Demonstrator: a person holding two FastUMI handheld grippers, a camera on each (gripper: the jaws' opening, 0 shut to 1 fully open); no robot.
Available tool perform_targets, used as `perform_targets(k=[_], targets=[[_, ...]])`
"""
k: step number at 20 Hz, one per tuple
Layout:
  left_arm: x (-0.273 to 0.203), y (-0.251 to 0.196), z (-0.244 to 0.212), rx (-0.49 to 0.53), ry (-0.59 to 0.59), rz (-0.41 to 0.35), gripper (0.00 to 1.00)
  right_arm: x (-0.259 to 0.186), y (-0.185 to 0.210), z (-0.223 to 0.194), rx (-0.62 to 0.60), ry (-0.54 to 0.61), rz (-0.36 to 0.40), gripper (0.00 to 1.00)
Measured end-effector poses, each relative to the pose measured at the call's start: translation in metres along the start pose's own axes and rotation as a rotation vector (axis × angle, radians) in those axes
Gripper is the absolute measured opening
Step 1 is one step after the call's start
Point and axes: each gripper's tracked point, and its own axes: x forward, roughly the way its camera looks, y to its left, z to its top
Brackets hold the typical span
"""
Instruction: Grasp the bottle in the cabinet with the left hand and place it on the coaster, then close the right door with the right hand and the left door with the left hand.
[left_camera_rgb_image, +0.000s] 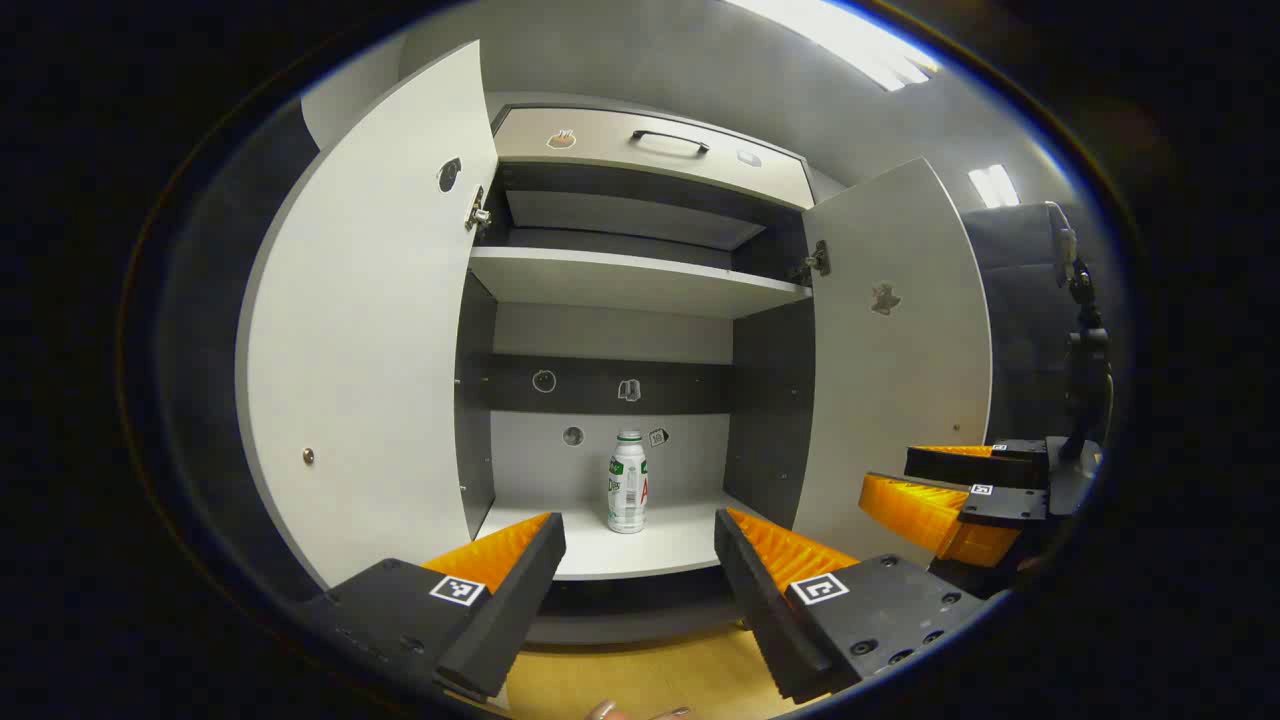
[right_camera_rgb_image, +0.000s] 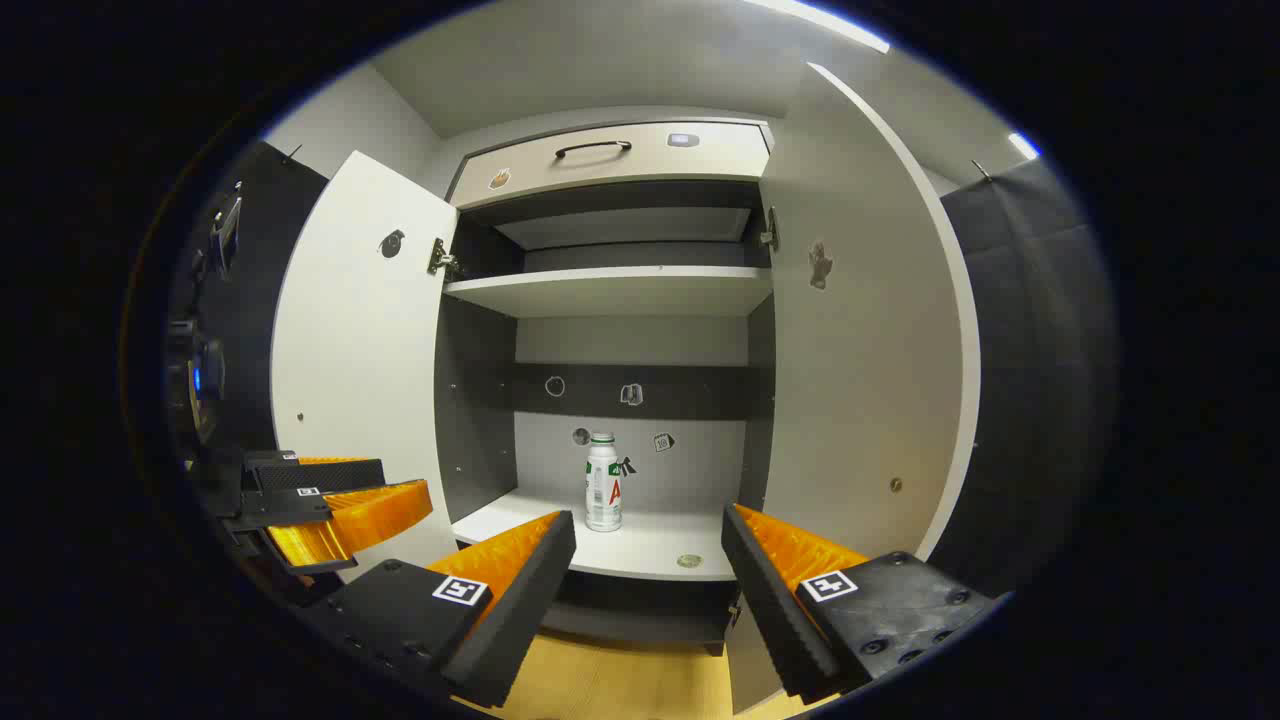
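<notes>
A white bottle (left_camera_rgb_image: 627, 485) with a green-and-red label stands upright on the cabinet's lower shelf (left_camera_rgb_image: 600, 555), near the back wall. In the left gripper view my left gripper (left_camera_rgb_image: 640, 560) is open, in front of the shelf's edge and short of the bottle, which shows between its fingers. My right gripper (left_camera_rgb_image: 945, 495) hovers at the right, beside the open right door (left_camera_rgb_image: 890, 360). In the right gripper view the bottle (right_camera_rgb_image: 603, 483) stands a little left of centre, beyond my open right gripper (right_camera_rgb_image: 648, 570). The left gripper (right_camera_rgb_image: 335, 510) shows at the left, by the open left door (right_camera_rgb_image: 350, 360).
Both cabinet doors swing wide, the left door (left_camera_rgb_image: 360, 350) included. An upper shelf (left_camera_rgb_image: 630, 280) and a drawer with a dark handle (left_camera_rgb_image: 668, 140) sit above. A small round disc (right_camera_rgb_image: 688, 561) lies near the lower shelf's front edge. A wooden surface (left_camera_rgb_image: 650, 680) lies below the cabinet.
</notes>
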Motion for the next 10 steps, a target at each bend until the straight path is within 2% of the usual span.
perform_targets(k=[10], targets=[[0.015, 0.014, -0.01, 0.031, 0.016, 0.013, 0.95, 0.01, -0.005, -0.003, 0.019, 0.002, -0.034, 0.98]])
